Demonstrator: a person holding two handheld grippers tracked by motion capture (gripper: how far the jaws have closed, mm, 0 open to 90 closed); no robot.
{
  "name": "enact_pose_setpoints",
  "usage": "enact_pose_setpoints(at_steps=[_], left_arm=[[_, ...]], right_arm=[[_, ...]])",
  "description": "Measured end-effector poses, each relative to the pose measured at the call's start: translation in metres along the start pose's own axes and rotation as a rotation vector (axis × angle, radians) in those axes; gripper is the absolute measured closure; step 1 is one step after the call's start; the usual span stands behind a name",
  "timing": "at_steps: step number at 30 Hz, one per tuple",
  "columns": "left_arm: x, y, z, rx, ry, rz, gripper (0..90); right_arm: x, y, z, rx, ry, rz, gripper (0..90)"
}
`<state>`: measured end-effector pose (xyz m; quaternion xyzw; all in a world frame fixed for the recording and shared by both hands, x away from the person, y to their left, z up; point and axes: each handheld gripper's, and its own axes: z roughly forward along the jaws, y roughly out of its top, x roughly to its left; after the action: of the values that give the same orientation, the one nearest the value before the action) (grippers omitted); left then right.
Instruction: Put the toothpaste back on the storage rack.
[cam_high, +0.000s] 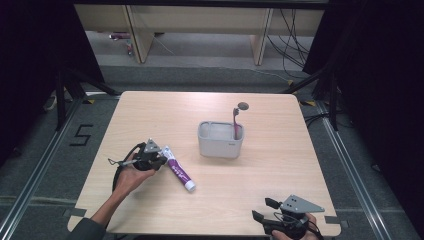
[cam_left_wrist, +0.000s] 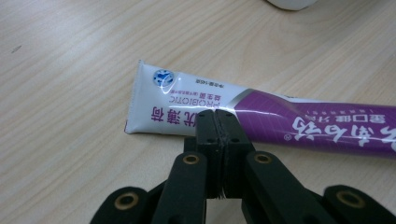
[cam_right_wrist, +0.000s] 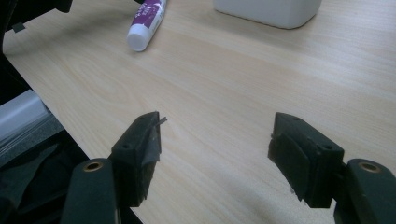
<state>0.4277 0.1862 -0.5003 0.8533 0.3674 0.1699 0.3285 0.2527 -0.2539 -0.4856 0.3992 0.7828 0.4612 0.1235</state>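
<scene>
A white and purple toothpaste tube (cam_high: 178, 171) lies flat on the wooden table (cam_high: 280, 165), cap toward the front edge. My left gripper (cam_high: 163, 159) is at its crimped end. In the left gripper view the jaws of the left gripper (cam_left_wrist: 217, 116) are pressed together, tips over the near edge of the tube (cam_left_wrist: 303, 126), with nothing seen between them. My right gripper (cam_high: 265, 210) stands open at the front right edge. In the right gripper view the right gripper (cam_right_wrist: 215, 149) has bare table between its jaws, and the tube's cap (cam_right_wrist: 139, 36) is far off.
A white rectangular holder (cam_high: 220, 145) stands at mid-table with a pink toothbrush (cam_high: 236, 122) upright in its right corner. A small dark round disc (cam_high: 243, 105) lies behind it. The holder's base (cam_right_wrist: 266, 9) sits beyond my right gripper. Black stands flank the table.
</scene>
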Motion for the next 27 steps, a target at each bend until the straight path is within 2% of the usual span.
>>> enact_pose_setpoints(at_steps=[4,5,8,11,12,13,21,22,23,24,25,27], left_arm=[[-0.001,0.005,0.004,0.006,-0.004,0.0,88.6],[-0.001,0.007,0.006,0.005,-0.004,-0.003,88.6],[-0.002,0.011,0.009,0.004,-0.006,-0.003,88.5],[-0.004,0.014,0.011,0.006,-0.006,-0.005,88.5],[-0.005,0.016,0.013,0.007,-0.009,-0.005,88.4],[-0.006,0.017,0.014,0.009,-0.008,-0.008,88.4],[-0.01,0.025,0.021,0.005,-0.015,-0.007,88.2],[-0.011,0.026,0.022,0.007,-0.017,-0.005,88.0],[-0.012,0.028,0.023,0.006,-0.016,-0.006,88.0],[-0.013,0.029,0.023,0.007,-0.015,-0.001,87.9],[-0.014,0.03,0.024,0.006,-0.016,-0.005,87.9],[-0.015,0.031,0.025,0.006,-0.019,-0.003,87.8]], right_arm=[[0.0,-0.001,0.0,0.003,0.002,0.021,34.1],[0.003,-0.001,-0.001,0.014,0.004,0.051,34.1],[0.001,-0.001,-0.001,-0.002,-0.002,0.013,34.1],[0.0,-0.001,0.0,-0.016,-0.004,0.005,34.1],[0.0,-0.001,0.0,-0.013,0.002,0.003,34.1],[0.0,0.0,-0.002,-0.004,-0.011,-0.001,34.1],[-0.001,-0.001,-0.003,-0.02,-0.005,-0.005,34.1],[-0.001,-0.001,-0.002,-0.017,0.02,0.014,34.2],[-0.001,0.0,-0.004,-0.011,-0.011,-0.006,34.2],[0.0,-0.001,-0.005,0.001,0.002,0.021,34.1],[0.001,-0.001,-0.005,0.004,0.001,0.027,34.2],[-0.001,-0.001,-0.005,-0.018,-0.003,0.005,34.2]])
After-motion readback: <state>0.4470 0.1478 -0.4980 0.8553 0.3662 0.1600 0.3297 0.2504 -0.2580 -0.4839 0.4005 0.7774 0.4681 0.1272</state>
